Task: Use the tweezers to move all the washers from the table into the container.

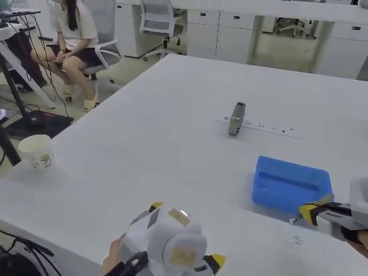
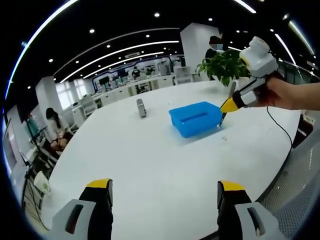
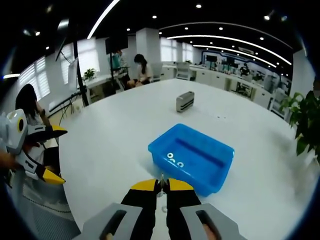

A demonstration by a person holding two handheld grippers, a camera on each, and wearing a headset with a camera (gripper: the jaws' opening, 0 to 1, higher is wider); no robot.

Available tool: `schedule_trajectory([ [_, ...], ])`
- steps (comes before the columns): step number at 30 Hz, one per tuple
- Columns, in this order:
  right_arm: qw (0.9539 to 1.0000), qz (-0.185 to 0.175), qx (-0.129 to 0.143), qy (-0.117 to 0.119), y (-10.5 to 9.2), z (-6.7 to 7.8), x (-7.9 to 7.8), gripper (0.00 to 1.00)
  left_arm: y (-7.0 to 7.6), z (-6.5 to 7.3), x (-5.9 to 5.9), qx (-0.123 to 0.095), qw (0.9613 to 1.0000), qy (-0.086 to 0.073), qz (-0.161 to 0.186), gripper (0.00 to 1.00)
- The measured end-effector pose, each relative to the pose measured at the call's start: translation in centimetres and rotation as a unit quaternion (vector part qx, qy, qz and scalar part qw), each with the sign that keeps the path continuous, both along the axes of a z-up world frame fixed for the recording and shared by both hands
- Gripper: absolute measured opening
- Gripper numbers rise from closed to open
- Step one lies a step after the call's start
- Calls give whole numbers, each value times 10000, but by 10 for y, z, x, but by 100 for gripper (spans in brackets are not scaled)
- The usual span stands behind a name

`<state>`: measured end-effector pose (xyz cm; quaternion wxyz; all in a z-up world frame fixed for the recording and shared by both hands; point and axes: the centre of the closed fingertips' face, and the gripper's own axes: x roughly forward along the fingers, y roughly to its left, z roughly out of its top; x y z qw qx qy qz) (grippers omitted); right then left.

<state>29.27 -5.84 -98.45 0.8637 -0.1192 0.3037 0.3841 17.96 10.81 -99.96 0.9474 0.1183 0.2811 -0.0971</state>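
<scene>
- Blue container [image 1: 290, 185] sat at the near right of the white tabletop [image 1: 172, 144] in the head view. A loose washer [image 1: 297, 240] lay just beside its near corner, close to the tabletop's near edge. The right tool [image 1: 310, 213] reached in from the right, with the tweezers [image 1: 295, 219] tip between washer and container. The left tool [image 1: 184, 236] hung low at the near edge, well apart. A cup [image 1: 36, 150] and a power strip [image 1: 259, 125] stood far off.
- In the left gripper view, the left tool [image 2: 165, 192] had its jaws spread wide with nothing in them, above bare tabletop [image 2: 150, 160]. Across from it, the right tool [image 2: 229, 105] pointed the tweezers [image 2: 222, 118] down beside the container [image 2: 195, 118] corner.
- In the right gripper view, the right tool [image 3: 161, 186] was clenched on the tweezers [image 3: 161, 181]. Two washers [image 3: 174, 159] lay in the container [image 3: 200, 181] near its left wall. Whether the tips held anything could not be told.
- The loose washer looked thin, light, hard and likely to skate on the smooth top. Pinching across its rim with a gentle squeeze seemed best.
- The way over the low wall was short and open. The near edge was close, so a flicked washer could go off it.
</scene>
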Motion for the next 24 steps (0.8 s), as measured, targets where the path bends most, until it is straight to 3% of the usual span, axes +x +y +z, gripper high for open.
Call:
schedule_trajectory([
  [20,9997,107,-123,-207,1,18,7,2,-4,-3,-3,50,9999,108,-78,90],
  [24,9996,45,-94,-247,-2,22,11,2,-6,-1,-3,16,9999,46,-107,91],
])
